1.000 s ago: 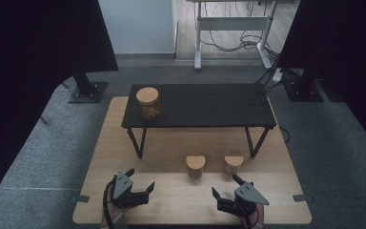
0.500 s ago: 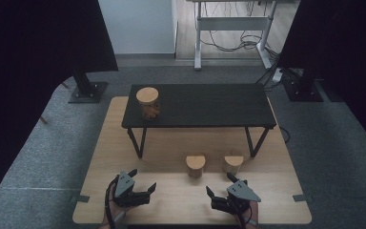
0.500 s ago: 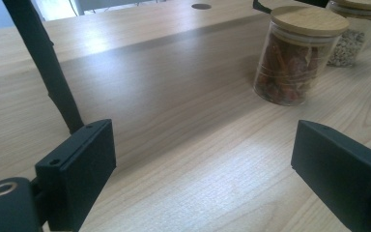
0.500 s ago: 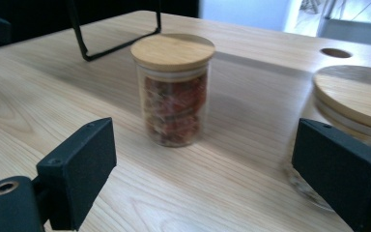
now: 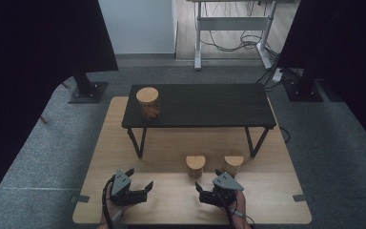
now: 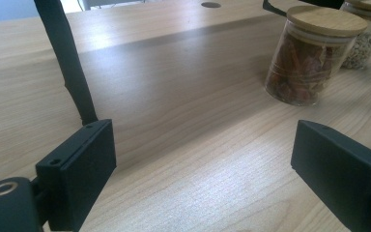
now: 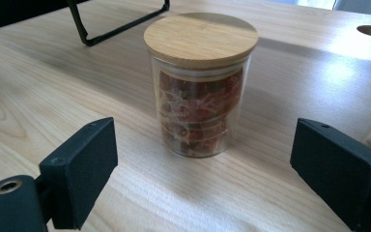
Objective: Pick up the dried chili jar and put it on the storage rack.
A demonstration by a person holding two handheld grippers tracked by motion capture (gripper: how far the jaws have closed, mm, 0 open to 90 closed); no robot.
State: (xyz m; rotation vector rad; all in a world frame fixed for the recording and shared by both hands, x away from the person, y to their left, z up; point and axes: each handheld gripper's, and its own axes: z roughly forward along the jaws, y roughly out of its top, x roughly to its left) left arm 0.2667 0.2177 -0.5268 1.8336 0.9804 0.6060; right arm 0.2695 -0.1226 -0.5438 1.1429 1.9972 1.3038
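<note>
Two hand-held claws sit low over the near edge of a pale wooden desk [image 5: 124, 143]. The right claw [image 5: 207, 190] is spread wide and holds nothing. In the right gripper view its two black pads stand far apart at the bottom corners, and a small glass jar [image 7: 200, 84] stands upright on the desk just ahead, centred between them but beyond the pads, touching neither. The jar has a round wooden lid and reddish-brown contents. In the high view this jar [image 5: 195, 165] is just in front of the right claw.

The left claw [image 5: 140, 186] is also spread wide and empty, its pads just above bare wood. In the left gripper view the same jar appears ahead and off to the right, well apart from the pads.

Just right of the first jar stands a second jar [image 5: 232, 163], with a wooden lid and pale contents.

Farther back, a low black bench [image 5: 205, 102] on thin legs spans the desk. A third jar [image 5: 147, 102] with a wooden lid stands at its left end.
</note>
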